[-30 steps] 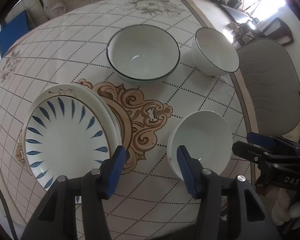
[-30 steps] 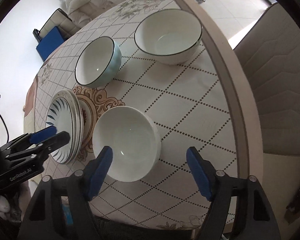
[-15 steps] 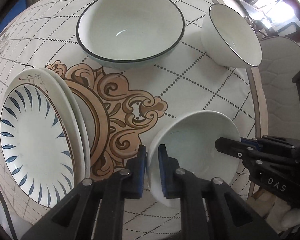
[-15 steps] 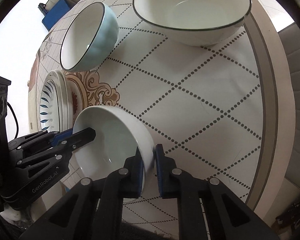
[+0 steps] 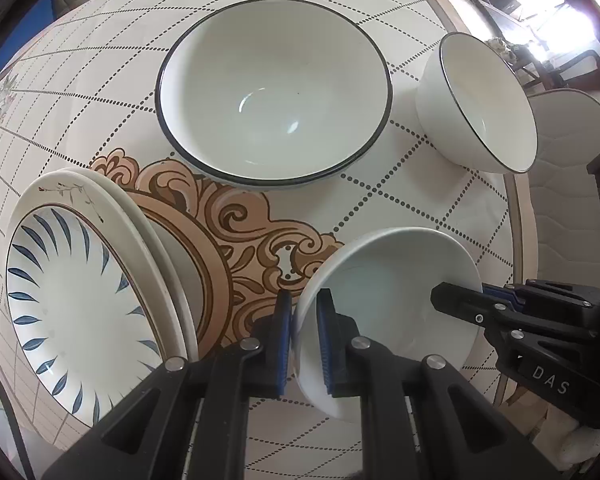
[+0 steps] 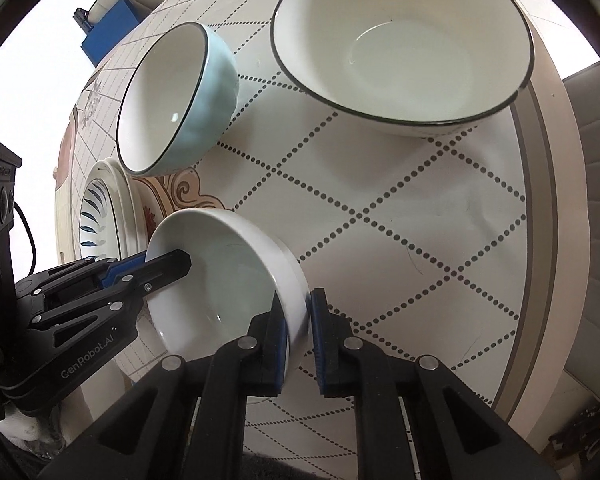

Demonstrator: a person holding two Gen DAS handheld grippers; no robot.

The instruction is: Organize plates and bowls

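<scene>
**A:** Start at your own claws. What do they have?

**B:** Your left gripper [image 5: 303,334] is clamped narrow on the rim of the plain white bowl [image 5: 396,304], one blue pad inside the wall and one outside. Your right gripper [image 6: 298,338] pinches the opposite side of the same bowl's rim in the same way. In the left wrist view your right gripper comes in from about four o'clock, its tip over the bowl's far rim.

**A:** Is the bowl flat on the table?

**B:** You cannot tell from either view whether its base touches the cloth; it looks tilted, held between your two claws near the table's edge.

**A:** What lies around it?

**B:** From the left wrist view, a stack of plates [image 5: 84,292] sits at about nine o'clock of the bowl, the top one white with blue leaf strokes round its rim. At about eleven o'clock stands the large dark-rimmed bowl [image 5: 274,92], upright. At about one o'clock is a smaller dark-rimmed bowl [image 5: 480,104], near the table's edge.

**A:** And beneath?

**B:** A cream tablecloth [image 6: 400,208] with dotted diamond lines and a tan scroll medallion [image 5: 240,224] between the plates and your bowl. A padded chair [image 6: 596,220] stands beside the table.
</scene>
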